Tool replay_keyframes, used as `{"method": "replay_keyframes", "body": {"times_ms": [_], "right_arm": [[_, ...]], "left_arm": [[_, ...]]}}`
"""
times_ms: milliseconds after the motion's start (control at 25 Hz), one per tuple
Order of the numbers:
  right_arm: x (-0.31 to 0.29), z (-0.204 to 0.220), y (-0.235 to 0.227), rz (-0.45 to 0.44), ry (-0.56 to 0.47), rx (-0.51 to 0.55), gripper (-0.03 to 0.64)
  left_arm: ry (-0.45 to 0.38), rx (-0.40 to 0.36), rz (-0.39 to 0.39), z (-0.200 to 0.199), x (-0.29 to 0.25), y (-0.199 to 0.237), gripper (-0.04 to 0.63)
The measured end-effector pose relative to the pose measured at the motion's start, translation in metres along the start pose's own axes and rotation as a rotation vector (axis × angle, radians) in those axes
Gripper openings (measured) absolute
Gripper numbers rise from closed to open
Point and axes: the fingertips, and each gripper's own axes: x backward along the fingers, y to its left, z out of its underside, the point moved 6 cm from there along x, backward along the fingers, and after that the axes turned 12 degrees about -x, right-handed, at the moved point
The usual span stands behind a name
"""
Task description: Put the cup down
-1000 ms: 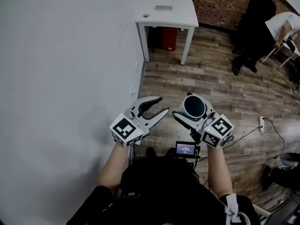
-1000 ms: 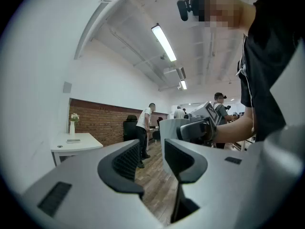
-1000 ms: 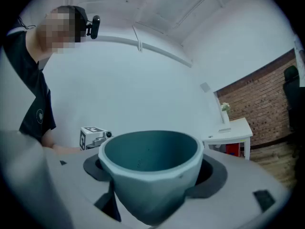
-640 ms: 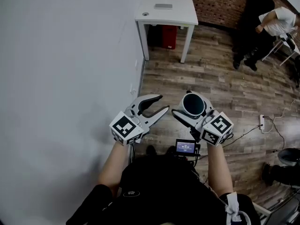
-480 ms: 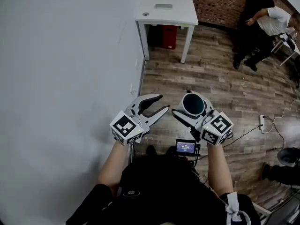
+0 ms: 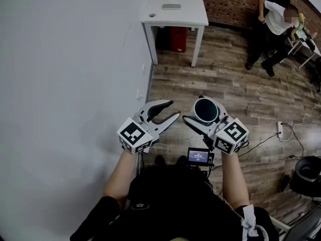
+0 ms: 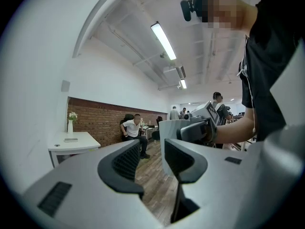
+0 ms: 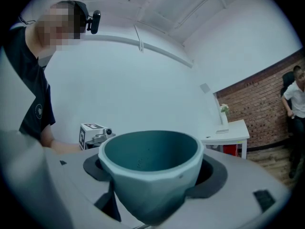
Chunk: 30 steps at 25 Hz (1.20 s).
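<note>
**While the right gripper grips the cup, the left hangs empty**

Though no surface lies under it, the teal cup (image 8: pixel 151 168) sits upright, mouth up, between the jaws of the right gripper (image 6: pixel 203 116). The jaws stand wide and their dark pads press on the cup's two sides. The cup's inside looks empty.

Just beside it, the left gripper (image 6: pixel 173 109) has its jaws partly apart with nothing between them. Both are held in front of the person's body, above the wood floor (image 6: pixel 235 89). A white wall (image 6: pixel 65 84) runs along the left. A white table (image 6: pixel 175 15) stands against it, well apart from the cup.
</note>
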Motion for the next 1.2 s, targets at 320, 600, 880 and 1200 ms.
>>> {"method": "replay_keyframes", "body": {"times_ms": [320, 600, 880, 1200], "right_arm": [[0.022, -0.005, -0.025, -0.006, 0.014, 0.041, 0.417], [0.037, -0.013, -0.048, -0.008, 0.017, 0.031, 0.417], [0.035, -0.008, -0.077, 0.007, 0.019, 0.009, 0.417], [0.015, -0.015, -0.123, 0.035, 0.023, -0.013, 0.417]], "left_arm": [[-0.006, 0.000, -0.034, -0.003, -0.031, -0.005, 0.169], [0.026, -0.005, -0.070, -0.004, -0.050, -0.001, 0.169], [0.028, 0.009, -0.094, 0.009, -0.066, 0.018, 0.164], [0.037, -0.012, -0.068, 0.023, -0.102, 0.060, 0.164]]}}
